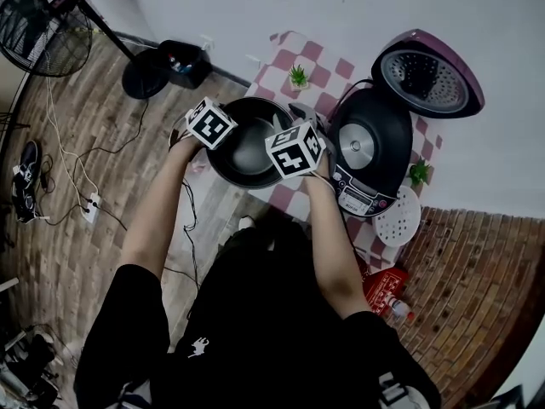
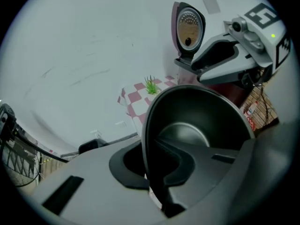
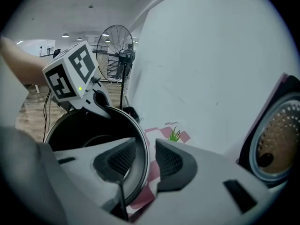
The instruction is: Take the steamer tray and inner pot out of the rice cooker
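Observation:
The dark inner pot is out of the purple rice cooker, to its left and over the checked cloth, held between both grippers. My left gripper is shut on the pot's near-left rim. My right gripper is open, and the pot's right rim passes between its pads without being pinched. The cooker's lid stands open. The white perforated steamer tray lies on the table by the cooker's front right.
A checked cloth covers the white table. On it stand a small green plant behind the pot and another right of the cooker. A fan, a black box and cables are on the wooden floor at left.

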